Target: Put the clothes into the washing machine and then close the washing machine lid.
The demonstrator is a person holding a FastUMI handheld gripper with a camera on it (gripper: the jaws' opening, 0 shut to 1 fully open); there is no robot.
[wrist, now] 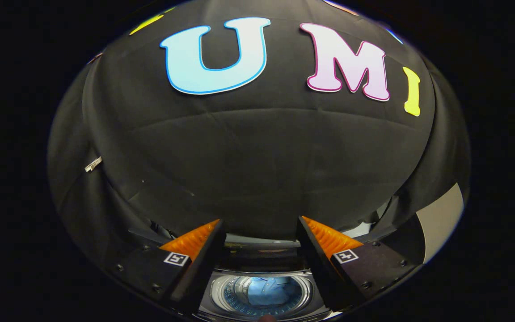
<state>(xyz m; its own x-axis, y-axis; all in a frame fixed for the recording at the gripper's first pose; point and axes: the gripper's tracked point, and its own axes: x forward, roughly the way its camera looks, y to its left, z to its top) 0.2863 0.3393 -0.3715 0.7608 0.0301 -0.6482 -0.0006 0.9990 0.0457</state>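
Note:
My gripper [259, 226] is open, its two fingers spread wide with nothing between them, held up high and facing the booth's black cloth wall. Far below, seen between the fingers, is the top-loading washing machine [257, 268] with its round drum mouth open. A light blue garment [268, 290] lies inside the drum. The machine's lid appears to stand up at the back of the opening, though it is dark and hard to make out.
The black cloth wall [257, 161] rises right behind the machine. A pale panel [441, 219] shows to the right of the cloth. A small silver clip [93, 164] sits on the cloth at the left.

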